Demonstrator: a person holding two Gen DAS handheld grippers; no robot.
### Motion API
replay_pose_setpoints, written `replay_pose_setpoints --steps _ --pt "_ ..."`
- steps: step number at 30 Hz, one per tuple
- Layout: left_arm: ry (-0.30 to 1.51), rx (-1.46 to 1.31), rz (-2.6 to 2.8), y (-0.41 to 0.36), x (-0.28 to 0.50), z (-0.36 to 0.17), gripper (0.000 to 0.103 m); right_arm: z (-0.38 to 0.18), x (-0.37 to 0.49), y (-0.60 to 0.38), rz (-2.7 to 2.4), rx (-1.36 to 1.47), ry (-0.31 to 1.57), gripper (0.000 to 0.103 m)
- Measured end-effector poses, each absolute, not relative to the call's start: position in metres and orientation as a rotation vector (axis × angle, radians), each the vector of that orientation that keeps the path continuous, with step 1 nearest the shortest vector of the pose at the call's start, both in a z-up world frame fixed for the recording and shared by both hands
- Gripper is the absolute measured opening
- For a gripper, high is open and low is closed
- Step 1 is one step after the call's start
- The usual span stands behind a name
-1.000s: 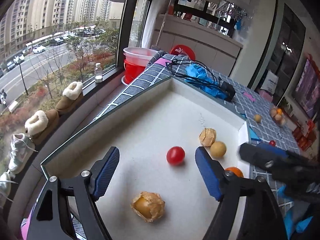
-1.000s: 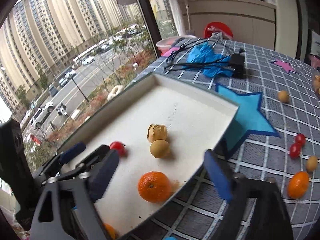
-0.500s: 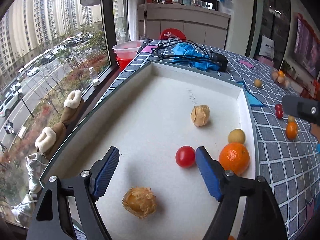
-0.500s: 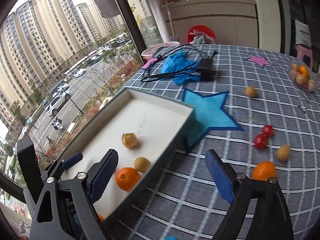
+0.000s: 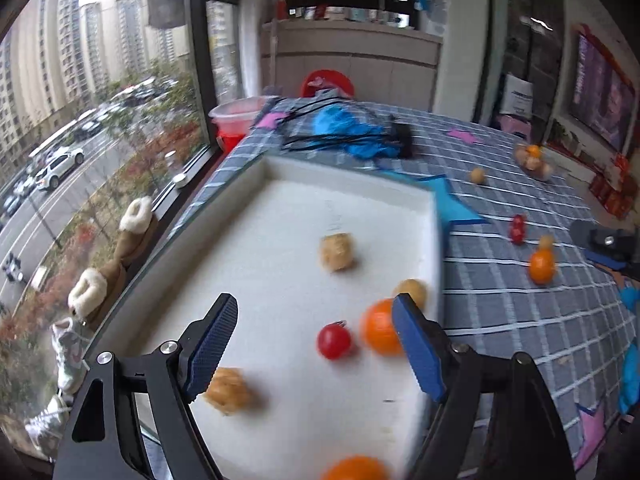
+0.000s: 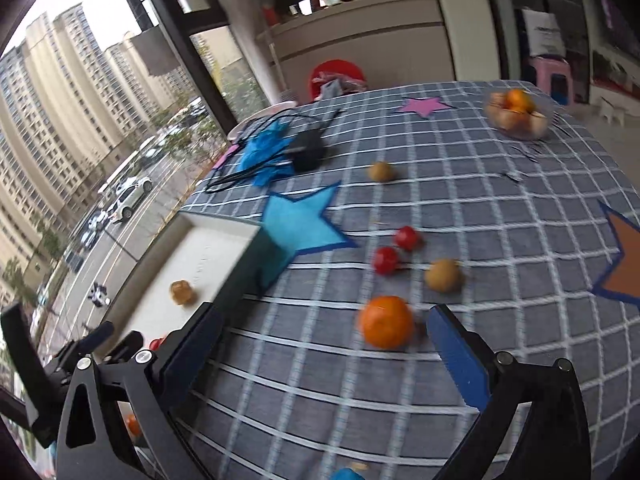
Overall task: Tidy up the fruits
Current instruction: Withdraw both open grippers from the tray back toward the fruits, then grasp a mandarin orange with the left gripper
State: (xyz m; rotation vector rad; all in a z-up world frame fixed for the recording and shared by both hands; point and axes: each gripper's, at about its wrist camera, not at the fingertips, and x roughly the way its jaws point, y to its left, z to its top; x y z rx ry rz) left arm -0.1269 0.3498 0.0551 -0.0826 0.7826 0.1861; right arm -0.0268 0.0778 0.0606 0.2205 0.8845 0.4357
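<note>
The orange (image 6: 386, 322) lying loose on the checked tablecloth (image 6: 500, 240) is my next fruit: it sits just ahead of my right gripper (image 6: 326, 350), between the lines of the two fingers but nearer the right-hand one, with nothing pressing on it. I judge it light, round and ready to roll, with a firm skin that gives a little, so I would take it across its widest middle, squeezing gently. My right jaws have just been opening and now stand at their widest, empty. Beyond it lie a tan fruit (image 6: 442, 276) and two cherry tomatoes (image 6: 396, 250), thin-skinned and easily crushed. The white tray (image 6: 218, 228) waits to my left, where my left gripper (image 5: 314, 350) hovers, jaws apart and empty, over a tomato (image 5: 333, 341) and another orange (image 5: 378, 332).
</note>
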Motion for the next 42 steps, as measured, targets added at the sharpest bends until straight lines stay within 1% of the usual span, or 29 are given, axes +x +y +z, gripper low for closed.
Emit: replay_pose_setpoints --steps 4,9,13,18,23,27,35,37,39,40,42 --pt "0.807 -0.079 0.074 0.316 -0.12 0.062 0.083 0.051 -0.033 0.043 0.373 0.24 0.9 0.103" --pt "0.853 -0.037 0.005 0.271 -0.103 0.058 0.083 0.033 -0.033 -0.002 0.288 0.277 0.948 0.103" --pt "0.902 -0.016 -0.037 0.24 -0.089 0.047 0.083 0.021 -0.033 -0.023 0.204 0.202 0.975 0.103" --pt "0.956 -0.007 -0.081 0.209 -0.068 0.038 0.083 0.003 -0.042 -0.033 0.182 0.097 0.994 0.103" --pt "1.001 -0.003 -0.088 0.184 -0.045 0.028 0.083 -0.002 -0.051 -0.028 0.187 0.021 0.956 0.103" --pt "1.015 0.015 -0.079 0.165 -0.031 0.021 0.083 -0.005 -0.051 -0.019 0.164 -0.047 0.965 0.103" --pt "1.007 0.061 -0.031 0.144 -0.003 0.021 0.082 -0.006 -0.051 -0.02 0.177 -0.042 0.961 0.103" --pt "1.02 0.063 -0.021 0.143 0.002 0.018 0.076 -0.006 -0.051 -0.02 0.176 -0.044 0.961 0.103" --pt "1.039 0.054 -0.024 0.143 0.005 0.015 0.064 -0.006 -0.051 -0.02 0.176 -0.043 0.961 0.103" --pt "1.048 0.043 -0.027 0.143 0.007 0.013 0.061 -0.006 -0.052 -0.02 0.177 -0.042 0.961 0.103" --pt "1.059 0.021 -0.032 0.145 0.008 0.011 0.044 -0.006 -0.052 -0.02 0.178 -0.041 0.96 0.103"
